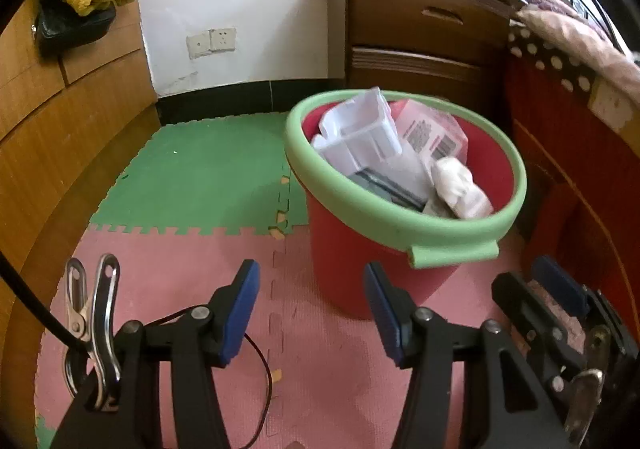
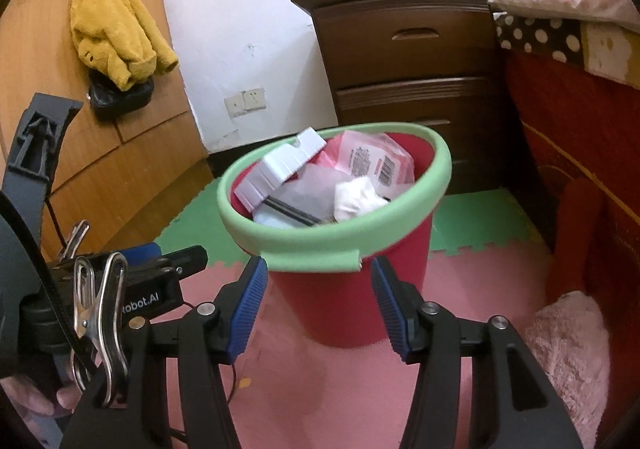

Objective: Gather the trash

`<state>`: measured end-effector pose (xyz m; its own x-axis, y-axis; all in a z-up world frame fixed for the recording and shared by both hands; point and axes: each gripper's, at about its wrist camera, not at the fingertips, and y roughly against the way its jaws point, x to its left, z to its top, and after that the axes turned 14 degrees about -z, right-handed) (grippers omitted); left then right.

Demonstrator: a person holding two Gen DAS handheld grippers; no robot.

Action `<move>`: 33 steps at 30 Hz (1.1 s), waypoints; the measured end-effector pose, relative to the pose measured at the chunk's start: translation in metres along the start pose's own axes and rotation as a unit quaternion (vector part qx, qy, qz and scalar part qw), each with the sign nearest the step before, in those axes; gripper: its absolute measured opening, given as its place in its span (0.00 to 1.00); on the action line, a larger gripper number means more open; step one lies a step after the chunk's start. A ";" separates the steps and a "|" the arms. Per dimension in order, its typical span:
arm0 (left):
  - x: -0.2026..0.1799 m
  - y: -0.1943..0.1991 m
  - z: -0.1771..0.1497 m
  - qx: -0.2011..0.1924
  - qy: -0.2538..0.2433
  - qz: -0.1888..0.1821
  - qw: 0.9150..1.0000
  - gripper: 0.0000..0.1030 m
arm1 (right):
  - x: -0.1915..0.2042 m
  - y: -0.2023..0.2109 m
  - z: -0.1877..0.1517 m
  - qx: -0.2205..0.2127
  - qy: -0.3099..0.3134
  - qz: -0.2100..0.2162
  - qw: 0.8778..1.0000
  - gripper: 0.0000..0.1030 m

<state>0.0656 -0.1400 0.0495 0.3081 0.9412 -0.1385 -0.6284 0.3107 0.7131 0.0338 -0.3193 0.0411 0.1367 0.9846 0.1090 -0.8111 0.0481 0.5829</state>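
Note:
A red bin with a green foam rim [image 1: 380,227] [image 2: 304,245] stands on the foam floor mat. Inside it lie a white plastic tray [image 1: 360,137] [image 2: 280,169], a pink labelled packet [image 1: 432,133] [image 2: 372,161], crumpled white tissue [image 1: 460,185] [image 2: 360,197] and a dark flat item. My left gripper [image 1: 312,313] is open just short of the bin, nothing between its blue pads. My right gripper [image 2: 320,309] is open too, low in front of the bin wall, holding nothing. The right gripper shows at the left wrist view's right edge; the left gripper shows at the right wrist view's left edge.
A dark wooden nightstand [image 1: 416,25] [image 2: 404,61] stands behind the bin. A bed with red side and polka-dot cover [image 2: 560,97] is on the right. A wooden cabinet [image 1: 52,121] with a yellow cloth [image 2: 116,25] stands left. A pink fluffy item [image 2: 568,353] lies at lower right.

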 end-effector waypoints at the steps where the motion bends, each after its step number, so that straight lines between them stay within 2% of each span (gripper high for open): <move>1: -0.001 -0.002 -0.002 0.001 0.000 0.000 1.000 0.56 | -0.001 -0.002 -0.002 0.002 0.001 -0.003 1.000 0.54; 13: -0.008 -0.016 -0.014 0.020 -0.003 -0.004 1.000 0.56 | -0.012 -0.011 -0.010 0.011 -0.005 -0.011 1.000 0.54; 33: -0.011 -0.021 -0.017 0.025 -0.004 -0.003 1.000 0.56 | -0.012 -0.014 -0.012 0.017 -0.006 -0.011 1.000 0.54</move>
<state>0.0633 -0.1545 0.0243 0.3182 0.9379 -0.1380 -0.5903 0.3099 0.7453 0.0372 -0.3297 0.0222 0.1614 0.9812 0.1058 -0.7886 0.0638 0.6115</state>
